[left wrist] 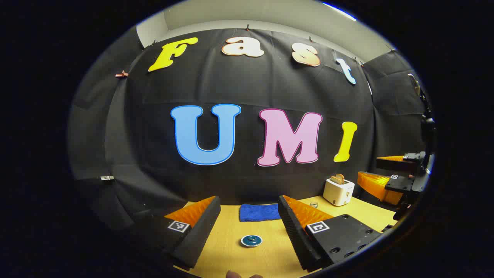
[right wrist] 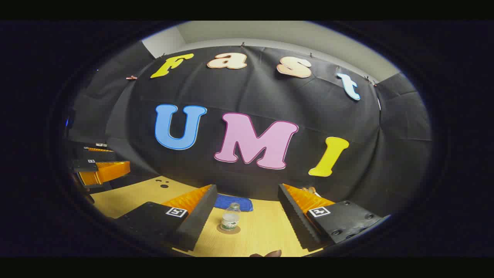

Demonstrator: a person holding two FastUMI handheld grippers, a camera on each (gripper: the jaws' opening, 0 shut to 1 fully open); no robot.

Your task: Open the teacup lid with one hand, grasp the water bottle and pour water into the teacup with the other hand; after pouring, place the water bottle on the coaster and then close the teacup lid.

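The left gripper point(left wrist: 249, 216), jaws wide and empty, looks straight onto the teacup lid point(left wrist: 251, 240) on the worktop point(left wrist: 266, 258), lid centred between its 2 fingers. The right gripper point(right wrist: 247, 214), also wide and empty, faces the upright water bottle point(right wrist: 230, 217) on its coaster point(right wrist: 228, 230), nearer the worktop's back edge.

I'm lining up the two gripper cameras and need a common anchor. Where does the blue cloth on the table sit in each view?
Left gripper view: the blue cloth lies at the table's far edge, between the left gripper's open fingers, beyond the teacup lid.
Right gripper view: the blue cloth lies just behind the water bottle, partly hidden by the right gripper's finger.
Shared landmark: the wooden table.
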